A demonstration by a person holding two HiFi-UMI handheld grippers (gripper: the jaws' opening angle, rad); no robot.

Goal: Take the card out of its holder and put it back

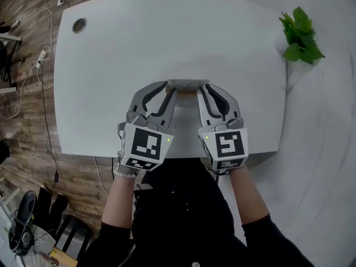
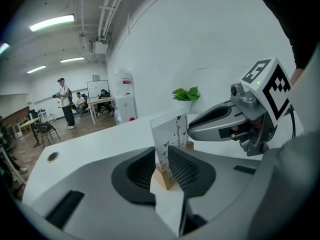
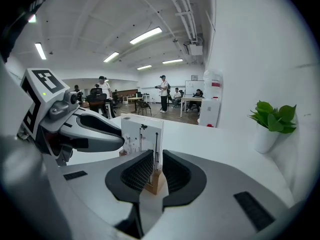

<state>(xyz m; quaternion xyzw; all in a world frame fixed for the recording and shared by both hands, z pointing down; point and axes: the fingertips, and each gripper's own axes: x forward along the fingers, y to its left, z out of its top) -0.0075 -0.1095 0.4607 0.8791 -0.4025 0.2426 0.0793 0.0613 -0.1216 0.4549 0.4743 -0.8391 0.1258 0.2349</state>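
Left hand-held gripper (image 2: 161,156) and right hand-held gripper (image 3: 158,166) both pinch narrow on the card (image 3: 142,134), upright in its holder (image 3: 155,183) mid-table (image 1: 167,38). Best to pin the holder and lift straight up.

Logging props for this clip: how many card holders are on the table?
1: the wooden holder, card upright in it, central on the table, ends between the jaws of the left gripper and right gripper. None seems hidden.
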